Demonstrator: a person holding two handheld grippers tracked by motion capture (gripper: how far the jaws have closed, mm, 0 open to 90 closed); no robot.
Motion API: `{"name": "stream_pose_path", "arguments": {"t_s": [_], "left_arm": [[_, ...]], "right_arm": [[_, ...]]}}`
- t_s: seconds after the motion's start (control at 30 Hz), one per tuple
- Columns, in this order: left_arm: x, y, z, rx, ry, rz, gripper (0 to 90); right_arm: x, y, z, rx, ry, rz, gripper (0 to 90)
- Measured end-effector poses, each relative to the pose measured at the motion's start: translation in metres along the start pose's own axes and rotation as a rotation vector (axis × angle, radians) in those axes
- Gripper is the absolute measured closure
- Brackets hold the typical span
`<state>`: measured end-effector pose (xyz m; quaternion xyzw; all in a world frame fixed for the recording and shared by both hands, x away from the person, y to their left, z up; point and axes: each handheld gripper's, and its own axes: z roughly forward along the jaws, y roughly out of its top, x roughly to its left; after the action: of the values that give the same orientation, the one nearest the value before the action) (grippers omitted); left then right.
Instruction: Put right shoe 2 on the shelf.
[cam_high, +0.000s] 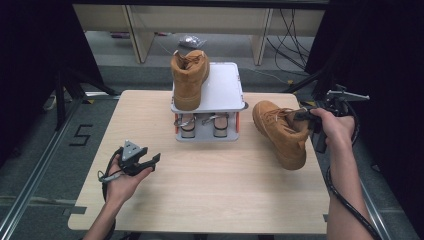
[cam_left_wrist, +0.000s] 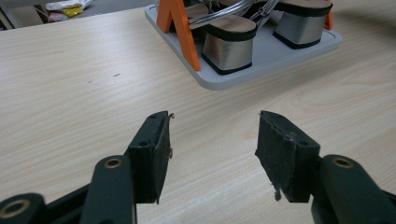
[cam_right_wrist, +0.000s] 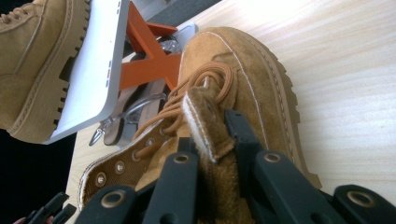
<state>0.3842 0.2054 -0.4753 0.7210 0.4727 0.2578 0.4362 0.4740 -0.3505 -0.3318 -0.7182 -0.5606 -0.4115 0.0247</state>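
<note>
Right tongs (cam_right_wrist: 212, 140) clamped on the tongue of the tan boot (cam_high: 280, 131) – black jaws pinching the fuzzy flap from both sides, laces bunched just ahead of them in the right gripper view. Boot on the right part of the worktop (cam_high: 210, 200), toe pointing toward the near edge, sole down on the wood, just right of the shoe rack (cam_high: 225, 90) and apart from it. Right hand (cam_high: 334, 125) wrapped round the handle beyond the boot's collar, by the worktop's right edge. Left tongs (cam_left_wrist: 212, 140) standing wide with nothing between them – bare wood grain under the pads, grey base of the rack and an orange strut further ahead in the left gripper view. Left hand (cam_high: 125, 172) low over the near left part of the worktop, well apart from the boot. A second tan boot (cam_high: 189, 77) upright on the rack's white top shelf, at its left side; a pair of sandals (cam_high: 202, 125) on the lower shelf beneath.
</note>
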Motion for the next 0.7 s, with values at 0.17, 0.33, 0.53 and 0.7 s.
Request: {"name": "stream_pose_path", "arguments": {"t_s": [0.17, 0.33, 0.53, 0.7], "left_arm": [[0.0, 0.0, 0.0, -0.001, 0.0, -0.002, 44.1], [0.0, 0.0, -0.001, 0.0, -0.001, -0.001, 44.0], [0.001, 0.0, -0.001, -0.005, 0.001, -0.003, 44.0], [0.0, 0.0, -0.001, -0.001, -0.002, -0.002, 44.0]], "right_arm": [[0.006, 0.002, 0.0, -0.003, -0.018, 0.002, 83.4], [0.009, 0.004, 0.003, -0.031, 0.007, 0.002, 83.4], [0.011, 0.007, 0.005, -0.051, 0.013, -0.008, 83.4], [0.015, 0.009, 0.005, -0.058, 0.03, 0.022, 83.3]]}}
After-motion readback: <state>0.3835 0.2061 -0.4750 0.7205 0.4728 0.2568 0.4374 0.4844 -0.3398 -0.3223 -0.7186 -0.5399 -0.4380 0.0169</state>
